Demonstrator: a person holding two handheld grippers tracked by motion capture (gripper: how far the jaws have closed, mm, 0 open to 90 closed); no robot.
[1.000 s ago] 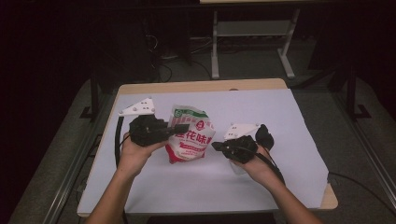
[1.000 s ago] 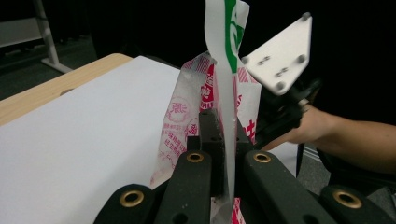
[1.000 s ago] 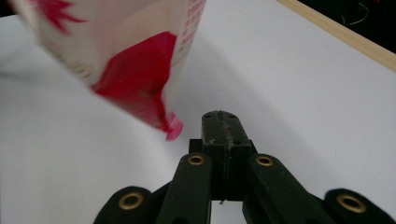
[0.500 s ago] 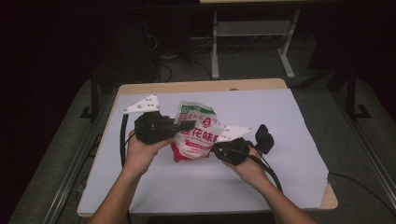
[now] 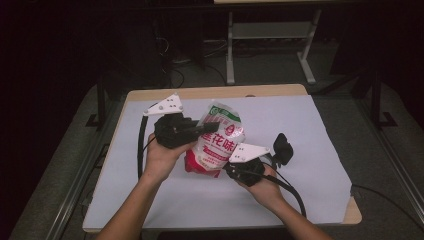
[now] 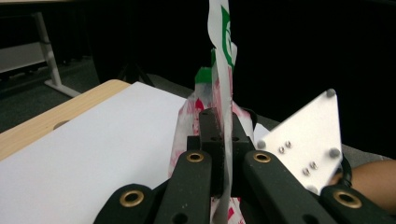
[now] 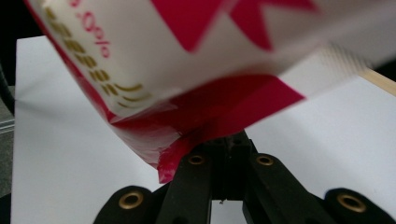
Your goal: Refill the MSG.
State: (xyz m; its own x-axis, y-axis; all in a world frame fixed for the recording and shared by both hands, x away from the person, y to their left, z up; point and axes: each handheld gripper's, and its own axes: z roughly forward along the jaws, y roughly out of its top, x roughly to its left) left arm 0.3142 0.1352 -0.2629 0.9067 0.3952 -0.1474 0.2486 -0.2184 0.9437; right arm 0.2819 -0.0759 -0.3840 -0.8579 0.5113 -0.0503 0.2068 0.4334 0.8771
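So the left gripper (image 5: pixel 207 129) is clamping down on the upper side edge of the white, red and green plastic food pouch (image 5: pixel 218 142), and in the left gripper view its jaws are sitting narrow with the thin film of the pouch (image 6: pixel 223 93) pinched flat between them, the green-printed top of the bag sticking up past the tips. The right gripper (image 5: pixel 235 165) is biting the lower red corner of the same pouch; in the right gripper view its jaws are pressed together on the crumpled red seam (image 7: pixel 205 126), with the bag body spreading out above and beyond them.

Between the two grippers the pouch is being held up off the surface, tilted, top end toward the left gripper's side and red bottom down by the right one.

Under both grippers the white sheet covering the table (image 5: pixel 300 130) is spreading out, with the light wooden table edge (image 5: pixel 260 90) showing beyond it. Just past the right gripper, a small black object (image 5: pixel 282 146) is lying on the sheet. Farther out behind the table, a grey metal stand (image 5: pixel 270 45) is standing on the dark floor.
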